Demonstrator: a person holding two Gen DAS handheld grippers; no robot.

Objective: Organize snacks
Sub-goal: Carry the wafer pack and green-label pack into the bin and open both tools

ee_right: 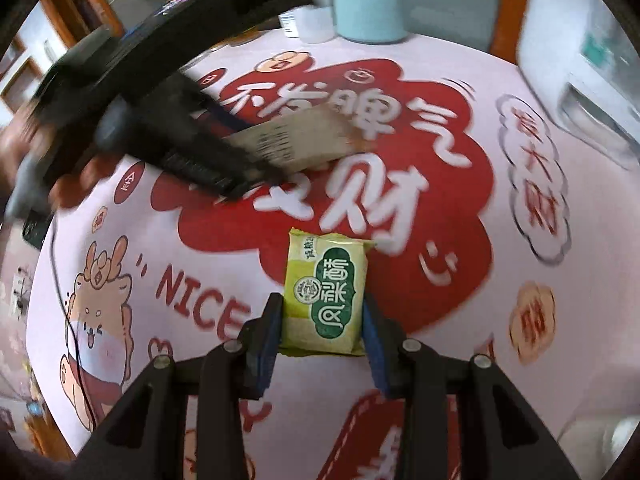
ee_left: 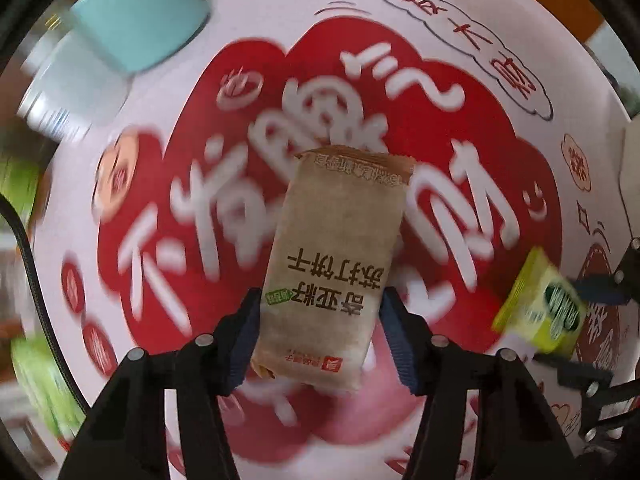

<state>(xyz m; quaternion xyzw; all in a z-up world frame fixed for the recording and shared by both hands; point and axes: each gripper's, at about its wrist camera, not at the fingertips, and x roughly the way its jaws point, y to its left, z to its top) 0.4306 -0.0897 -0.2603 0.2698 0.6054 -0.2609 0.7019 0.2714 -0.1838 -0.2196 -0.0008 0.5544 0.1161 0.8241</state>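
Observation:
In the left wrist view a brown cracker packet hangs above the tablecloth, and my left gripper is shut on its lower half, both blue pads pressed to its sides. The right wrist view shows a yellow-green pastry packet with my right gripper shut on it, held just over the cloth. That same packet appears at the right edge of the left view. The left gripper with the brown packet shows blurred at upper left in the right view.
A round table carries a pink and red printed tablecloth. A teal canister and a white jar stand at its far edge. A white box sits at the right. Blurred green packs lie at the left rim.

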